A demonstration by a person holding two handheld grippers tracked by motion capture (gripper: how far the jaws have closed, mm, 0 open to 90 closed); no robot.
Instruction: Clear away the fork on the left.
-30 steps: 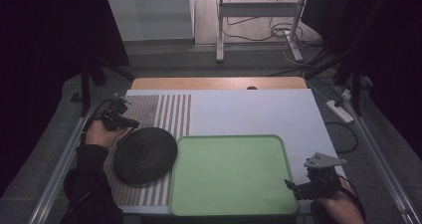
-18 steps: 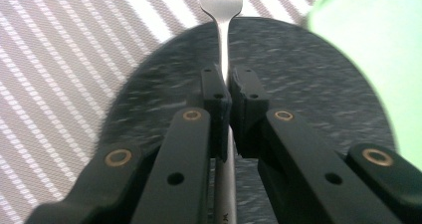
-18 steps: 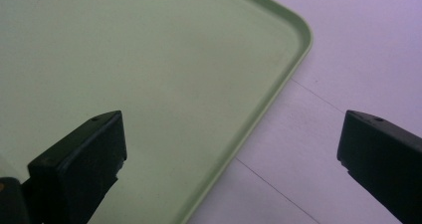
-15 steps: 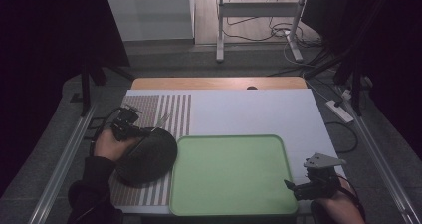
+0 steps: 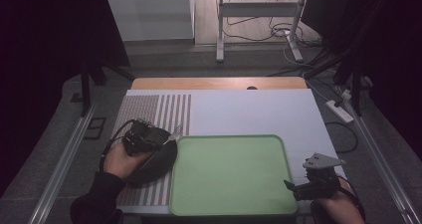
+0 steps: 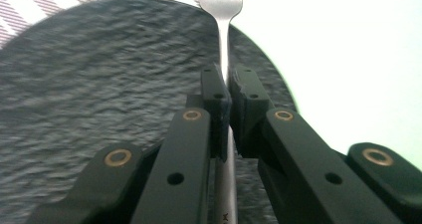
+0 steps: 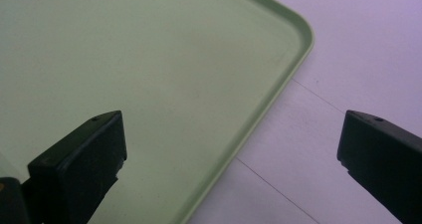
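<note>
A silver fork (image 6: 221, 15) is clamped by its handle between the jaws of my left gripper (image 6: 228, 84), tines pointing away. In the high view the left gripper (image 5: 165, 139) hovers over the right part of a dark round plate (image 5: 158, 165), and the fork (image 5: 174, 132) reaches toward the left rim of the green tray (image 5: 229, 139). The plate (image 6: 99, 74) lies on the striped mat (image 5: 149, 109). My right gripper (image 5: 293, 189) stands open at the tray's near right corner. In the right gripper view its jaws are wide apart over the tray rim (image 7: 278, 84), with nothing between them.
The white table top (image 5: 249, 112) stretches behind the tray, with a wooden strip (image 5: 219, 83) along its far edge. Metal rails (image 5: 64, 164) run along both sides of the table. Cables and a stand's legs lie on the floor beyond.
My left hand has carried the fork to the right and nearer, from the striped mat's left side to above the dark plate beside the tray. The right gripper has stayed put.
</note>
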